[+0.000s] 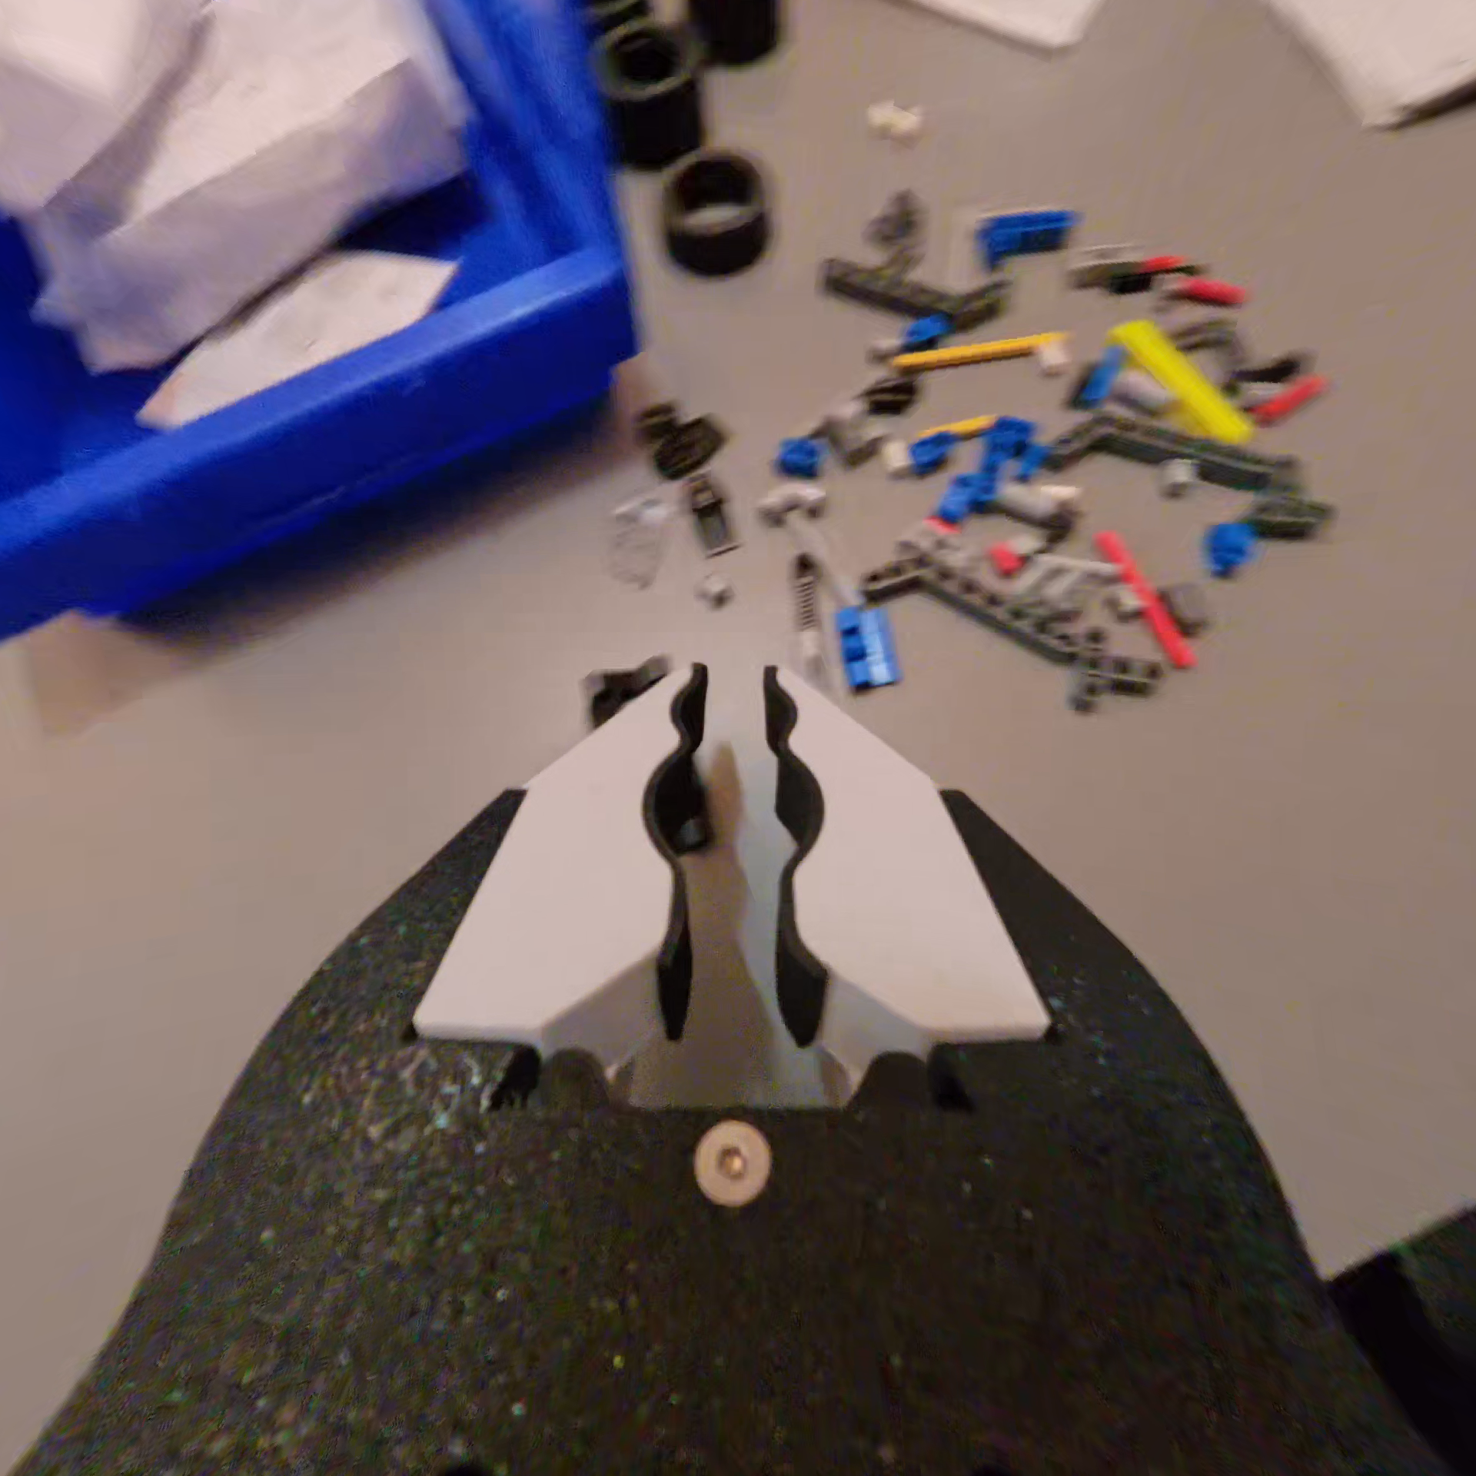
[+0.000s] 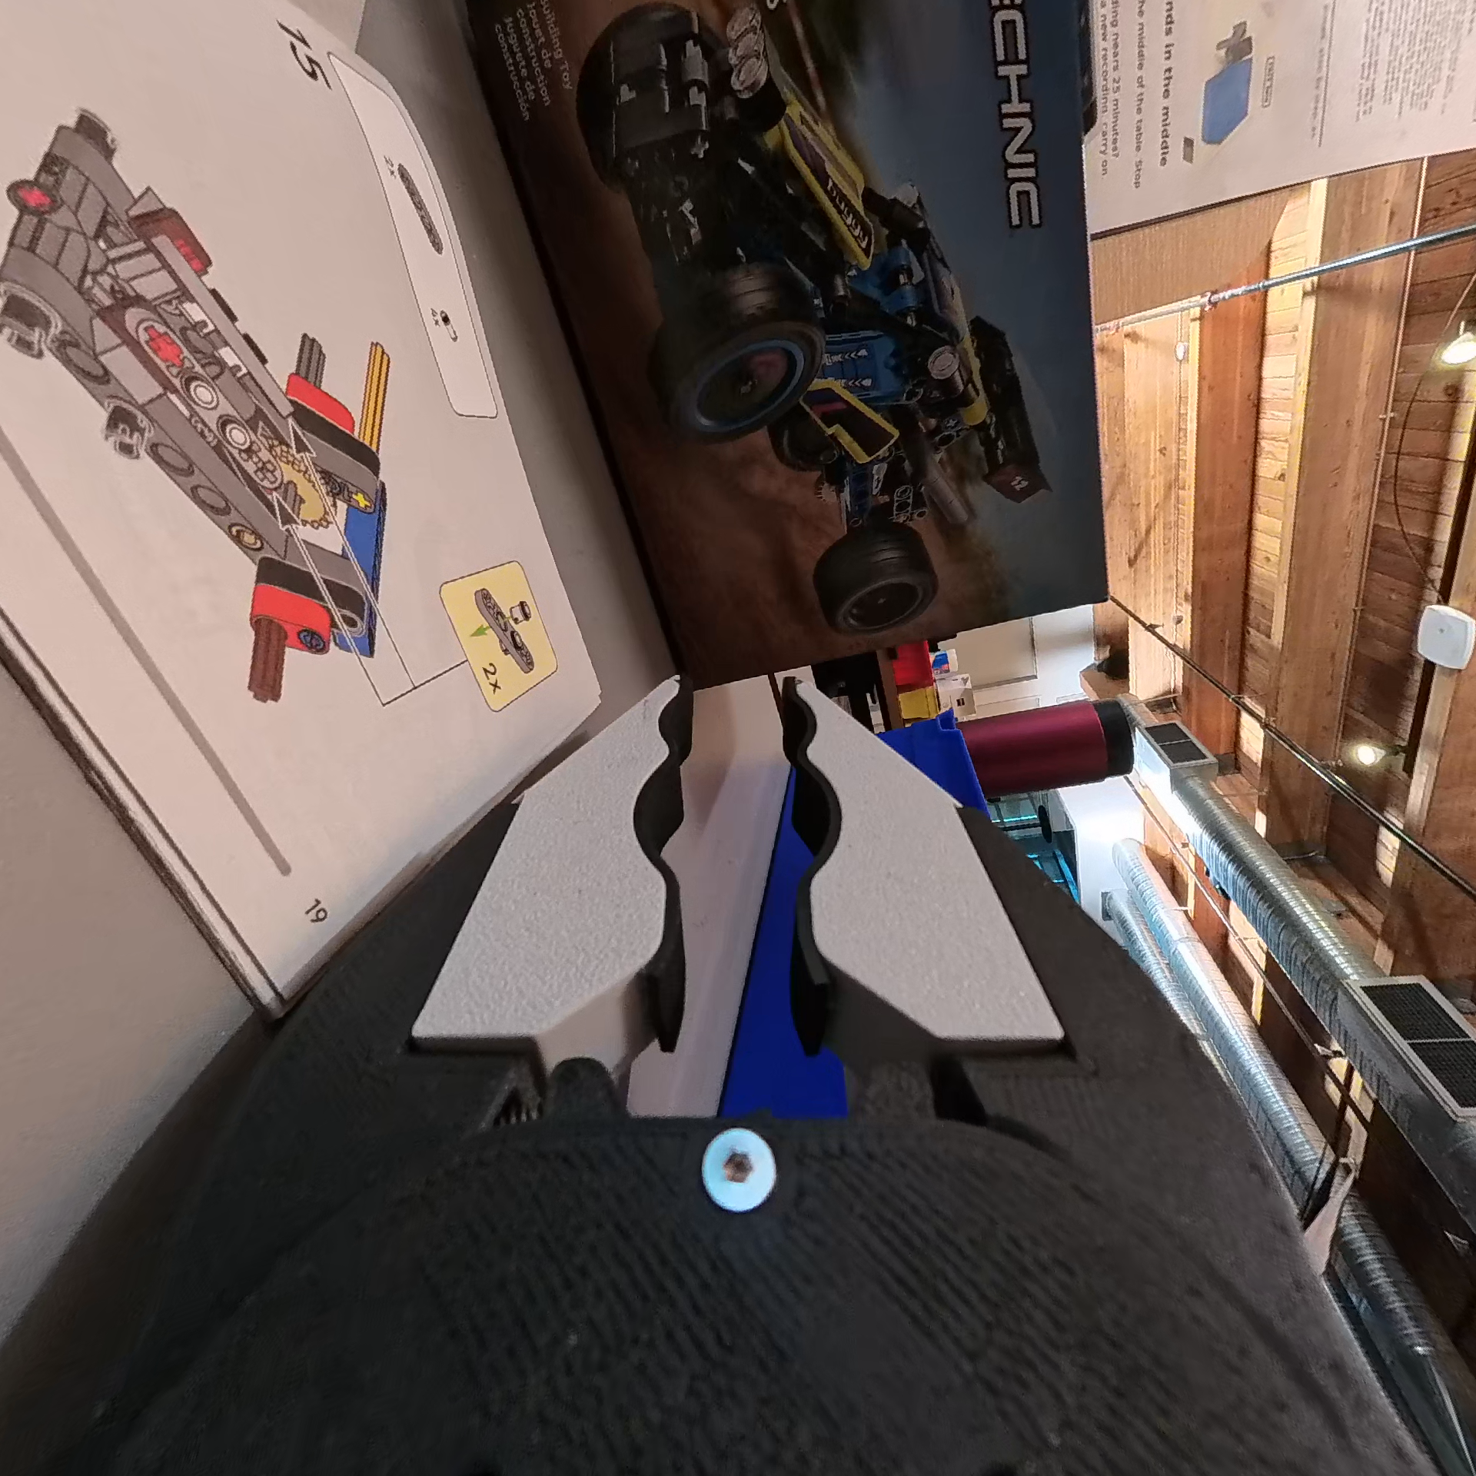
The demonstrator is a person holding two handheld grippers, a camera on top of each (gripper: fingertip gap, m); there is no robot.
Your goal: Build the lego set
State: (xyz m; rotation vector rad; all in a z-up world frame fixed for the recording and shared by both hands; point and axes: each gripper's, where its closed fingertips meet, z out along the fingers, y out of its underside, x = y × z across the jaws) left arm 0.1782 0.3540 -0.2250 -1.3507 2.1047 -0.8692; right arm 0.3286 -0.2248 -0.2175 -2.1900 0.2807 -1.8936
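In the left wrist view, which is motion-blurred, my left gripper (image 1: 735, 679) hovers over the grey table with its jaws a narrow gap apart and nothing between them. A spread of loose lego pieces (image 1: 1030, 487) in black, blue, yellow, red and grey lies just ahead and to the right. A small black piece (image 1: 619, 688) sits by the left fingertip. Black tyres (image 1: 719, 216) lie farther back. In the right wrist view, my right gripper (image 2: 735, 687) is rolled on its side, slightly open and empty. It points past the open instruction booklet (image 2: 240, 479) and the set's box (image 2: 839, 359).
A blue bin (image 1: 335, 415) holding white paper bags (image 1: 208, 160) stands at the left, close to the pieces. White sheets (image 1: 1390, 56) lie at the far right. A blue bin edge (image 2: 787, 958) shows between the right fingers, with a dark red cylinder (image 2: 1046, 747) beyond.
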